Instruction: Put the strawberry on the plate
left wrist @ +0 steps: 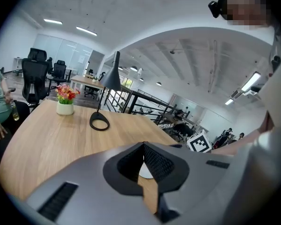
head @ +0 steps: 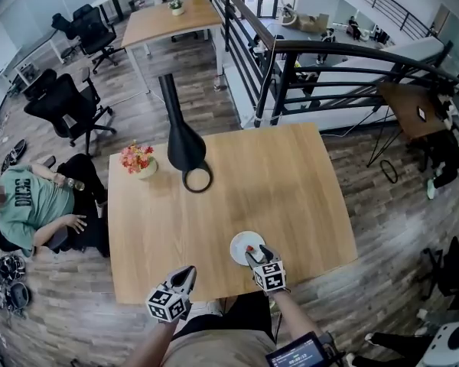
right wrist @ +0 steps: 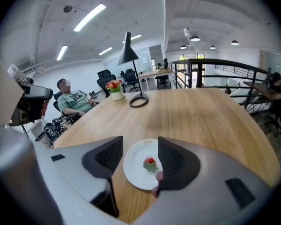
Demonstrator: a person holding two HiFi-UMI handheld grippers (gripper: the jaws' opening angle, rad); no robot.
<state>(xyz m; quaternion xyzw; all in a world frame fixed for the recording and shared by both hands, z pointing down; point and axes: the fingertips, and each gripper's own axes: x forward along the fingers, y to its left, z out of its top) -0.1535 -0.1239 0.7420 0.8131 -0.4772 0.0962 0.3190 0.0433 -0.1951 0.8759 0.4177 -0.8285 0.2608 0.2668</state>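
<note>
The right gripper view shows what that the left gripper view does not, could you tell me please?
Only the right gripper view: the strawberry lying on the white plate, below the open jaws of the right gripper. Only the left gripper view: the left gripper, jaws together, and the marker cube on the other gripper. Both: the wooden table, black lamp, flower pot and seated person.

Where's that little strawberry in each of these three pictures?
Head view: strawberry on the white plate, near the table edge, beside the right tongs.
Left gripper view: not visible.
Right gripper view: low centre, on the plate, seen between the open tongs.
Shared landmark: black desk lamp.
</note>
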